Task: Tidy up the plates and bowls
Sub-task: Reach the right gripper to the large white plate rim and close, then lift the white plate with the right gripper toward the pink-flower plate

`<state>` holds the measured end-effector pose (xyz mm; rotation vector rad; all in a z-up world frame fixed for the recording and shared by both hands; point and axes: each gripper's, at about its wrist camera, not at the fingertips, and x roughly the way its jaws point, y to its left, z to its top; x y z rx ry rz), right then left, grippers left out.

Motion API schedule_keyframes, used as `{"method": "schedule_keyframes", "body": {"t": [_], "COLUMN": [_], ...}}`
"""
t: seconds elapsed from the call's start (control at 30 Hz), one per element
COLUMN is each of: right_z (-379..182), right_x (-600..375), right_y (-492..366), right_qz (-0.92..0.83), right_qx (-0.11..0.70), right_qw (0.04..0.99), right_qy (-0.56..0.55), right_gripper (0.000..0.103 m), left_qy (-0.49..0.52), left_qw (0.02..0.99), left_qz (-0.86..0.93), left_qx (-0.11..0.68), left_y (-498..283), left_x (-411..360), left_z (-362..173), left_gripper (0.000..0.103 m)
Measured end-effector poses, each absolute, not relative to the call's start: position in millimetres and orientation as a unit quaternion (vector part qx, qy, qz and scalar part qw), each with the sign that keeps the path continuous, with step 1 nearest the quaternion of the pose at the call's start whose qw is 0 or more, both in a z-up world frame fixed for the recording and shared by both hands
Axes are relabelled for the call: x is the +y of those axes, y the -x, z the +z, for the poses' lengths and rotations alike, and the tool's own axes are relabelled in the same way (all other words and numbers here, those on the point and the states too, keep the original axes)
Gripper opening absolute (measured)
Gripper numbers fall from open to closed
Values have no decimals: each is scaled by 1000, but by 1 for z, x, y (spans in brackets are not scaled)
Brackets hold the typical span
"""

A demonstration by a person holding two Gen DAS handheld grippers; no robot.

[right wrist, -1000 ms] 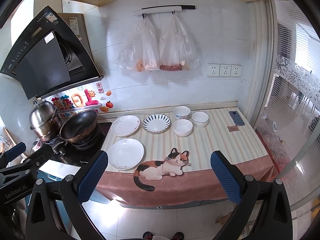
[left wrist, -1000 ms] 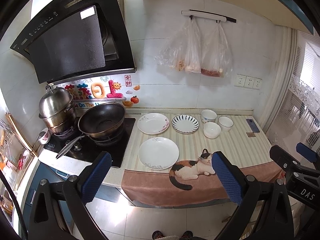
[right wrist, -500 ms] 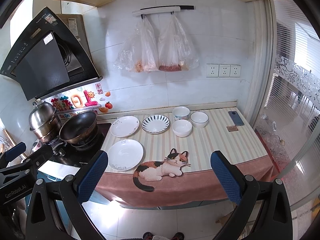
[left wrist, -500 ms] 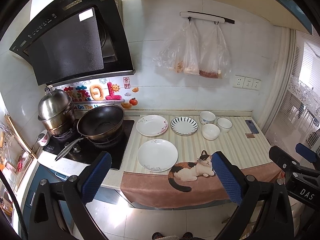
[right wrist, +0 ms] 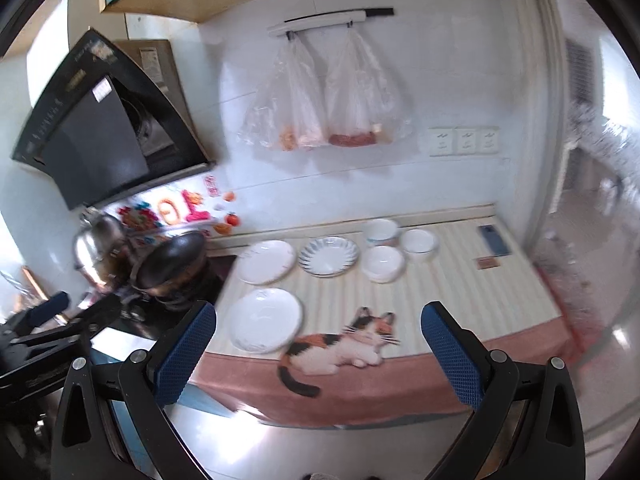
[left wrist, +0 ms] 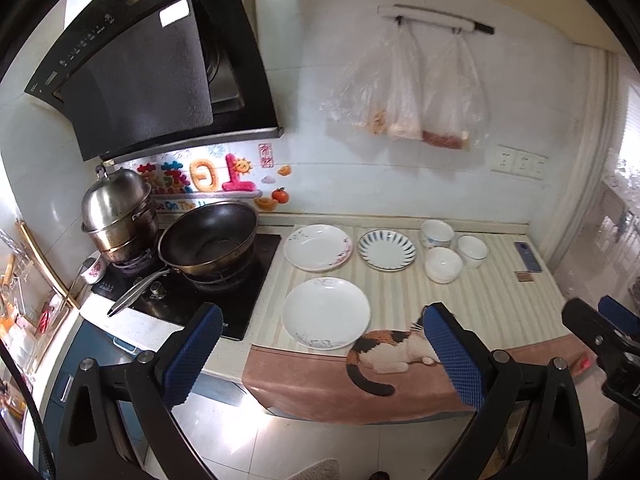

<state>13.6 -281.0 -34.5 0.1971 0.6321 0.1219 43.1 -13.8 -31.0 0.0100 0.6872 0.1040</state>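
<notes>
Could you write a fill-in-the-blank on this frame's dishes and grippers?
1. The counter holds ___ plates, counting the striped plate.
2. Right of that plate stand ___ white bowls, such as the nearest bowl.
3. The left gripper and the right gripper both hold ___.

Missing words: three; three; nothing

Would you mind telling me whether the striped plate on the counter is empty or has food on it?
Empty. The striped plate shows its whole blue-rayed pattern and bare white centre, with nothing resting on it; the right wrist view agrees.
</notes>
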Motion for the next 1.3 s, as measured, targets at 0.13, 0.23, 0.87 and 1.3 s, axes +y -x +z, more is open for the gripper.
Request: {"method": "schedule_keyframes", "body": {"t": [0.13, 0.23, 0.87, 1.3], "right_z": [-77, -123, -410, -470], "right_x": [-289, -285, -181, -147], "right_y": [-63, -109, -371, -399], "right_qz": [95, 109, 114, 151], "right_qx": [357, 401, 613, 659], "right_qw": [922, 902, 761, 713], "right_qy": [-115, -113, -178, -186], "right_gripper": [103, 103, 94, 15], "left_qy": [-15, -9, 43, 49], "left_qw": [924, 901, 752, 735], "left_qz": [98, 116, 18, -12], "left_qx": [368, 418, 658, 677], "left_y": [-86, -130, -347, -337], "left_x": [-1, 19, 113, 103], "left_z": [-74, -120, -359, -364], "left_gripper": [103, 103, 64, 33]}}
